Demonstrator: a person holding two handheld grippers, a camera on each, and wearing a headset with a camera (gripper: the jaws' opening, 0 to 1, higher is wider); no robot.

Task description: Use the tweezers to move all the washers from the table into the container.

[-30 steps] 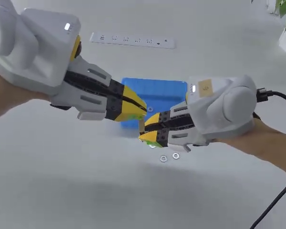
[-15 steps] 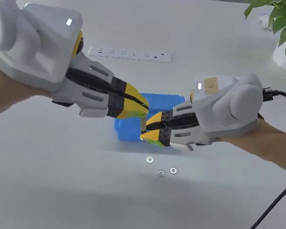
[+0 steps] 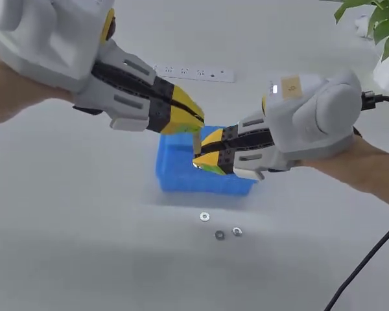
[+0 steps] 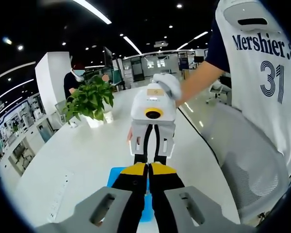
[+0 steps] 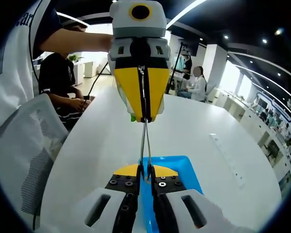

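Three small metal washers lie on the white table just in front of the blue container. Thin metal tweezers stretch between the two grippers, which face each other tip to tip above the container. My left gripper comes in from the upper left, shut on one end of the tweezers. My right gripper comes from the right, shut on the other end. In the left gripper view my own yellow jaws are closed, with the container below.
A white power strip lies behind the container. A potted plant stands at the far right corner. A black cable trails from the right gripper. A mesh chair and seated people are beyond the table edge.
Both grippers have lifted away from the washers and now hang over the container, still tip to tip. The three washers have stayed put; the head camera shifted.
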